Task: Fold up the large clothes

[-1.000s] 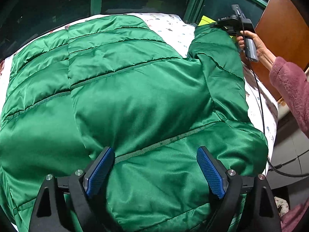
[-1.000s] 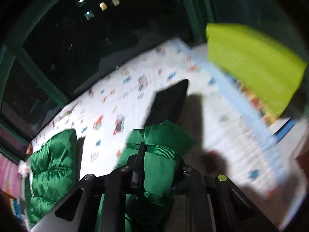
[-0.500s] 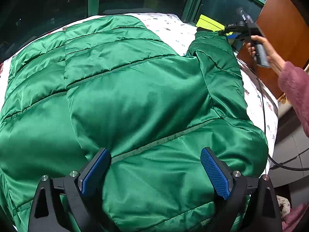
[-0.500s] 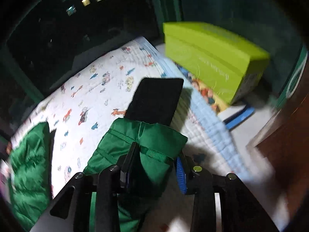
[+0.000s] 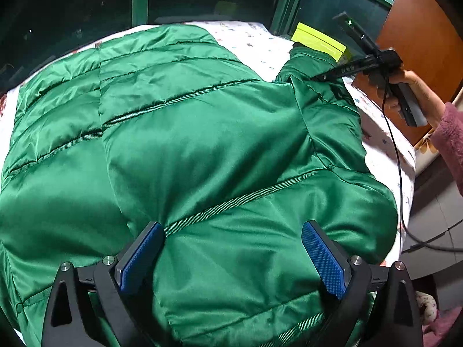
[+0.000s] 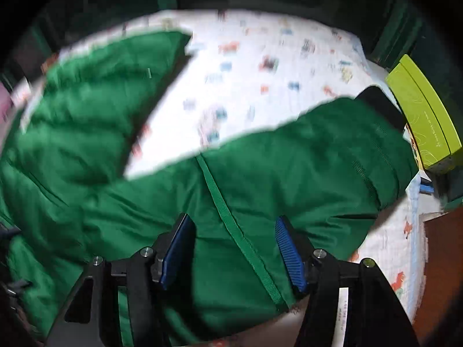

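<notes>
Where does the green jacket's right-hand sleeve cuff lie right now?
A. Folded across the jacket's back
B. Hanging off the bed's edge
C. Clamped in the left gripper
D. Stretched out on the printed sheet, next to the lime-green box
D: the sleeve runs out flat over the printed sheet, its black cuff ending beside the lime-green box; the right gripper stands open over it, its jaws having just been opening.

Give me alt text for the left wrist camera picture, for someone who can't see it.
A big green padded jacket lies spread over a white patterned bedsheet, with the left tongs open just above its near end. At the far right, a hand holds the right tongs at the jacket's sleeve, near a lime green box by a dark window.
</notes>
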The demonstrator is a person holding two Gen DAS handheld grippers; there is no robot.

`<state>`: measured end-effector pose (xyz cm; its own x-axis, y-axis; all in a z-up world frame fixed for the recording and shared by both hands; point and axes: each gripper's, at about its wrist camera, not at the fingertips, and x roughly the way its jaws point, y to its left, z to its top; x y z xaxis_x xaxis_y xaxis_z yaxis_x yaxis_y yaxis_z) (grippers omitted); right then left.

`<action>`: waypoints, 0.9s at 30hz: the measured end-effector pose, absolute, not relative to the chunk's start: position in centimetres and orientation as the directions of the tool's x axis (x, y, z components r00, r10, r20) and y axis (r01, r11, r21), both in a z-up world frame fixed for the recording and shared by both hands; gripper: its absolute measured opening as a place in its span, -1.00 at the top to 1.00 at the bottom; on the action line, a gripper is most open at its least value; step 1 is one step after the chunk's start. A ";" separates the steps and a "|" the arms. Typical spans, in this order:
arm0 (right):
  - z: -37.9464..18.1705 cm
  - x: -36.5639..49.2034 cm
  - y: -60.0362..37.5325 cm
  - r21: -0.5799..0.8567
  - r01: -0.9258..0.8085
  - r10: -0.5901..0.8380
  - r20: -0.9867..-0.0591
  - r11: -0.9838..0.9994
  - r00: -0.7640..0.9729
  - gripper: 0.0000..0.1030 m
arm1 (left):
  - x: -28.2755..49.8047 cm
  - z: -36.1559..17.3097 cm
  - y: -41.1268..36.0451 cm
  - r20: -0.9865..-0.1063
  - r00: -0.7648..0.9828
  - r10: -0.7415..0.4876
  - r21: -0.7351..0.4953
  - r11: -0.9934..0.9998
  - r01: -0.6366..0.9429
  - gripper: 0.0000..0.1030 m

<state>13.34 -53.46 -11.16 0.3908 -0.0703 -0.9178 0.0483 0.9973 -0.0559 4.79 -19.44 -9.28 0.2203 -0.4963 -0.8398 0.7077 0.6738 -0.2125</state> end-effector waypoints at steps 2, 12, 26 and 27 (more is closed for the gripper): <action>-10.4 13.5 -53.4 -0.060 0.060 -0.078 -0.922 0.996 0.379 -0.28 | 4.9 -8.7 -19.0 -0.842 0.191 -0.505 -0.243 0.670 0.701 -1.00; -6.4 9.7 -50.5 0.000 0.004 -0.002 -0.908 1.000 0.420 -0.28 | 3.9 -4.2 -20.3 -0.773 0.172 -0.611 -0.335 0.623 0.707 -0.91; -9.0 7.4 -58.9 0.252 0.237 0.133 -0.895 0.938 0.426 -0.28 | 4.3 -3.1 -26.7 -0.779 0.143 -0.610 -0.269 0.531 0.804 -0.42; -9.3 7.3 -60.1 0.276 0.271 0.136 -0.886 0.922 0.443 -0.28 | 4.5 -3.6 -27.1 -0.784 0.128 -0.608 -0.278 0.527 0.803 -0.40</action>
<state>7.29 -60.10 -9.27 0.4426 0.1355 -0.8864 0.2707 0.9222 0.2762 4.45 -27.11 -3.56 0.1277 -0.6080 -0.7836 0.8028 0.5274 -0.2783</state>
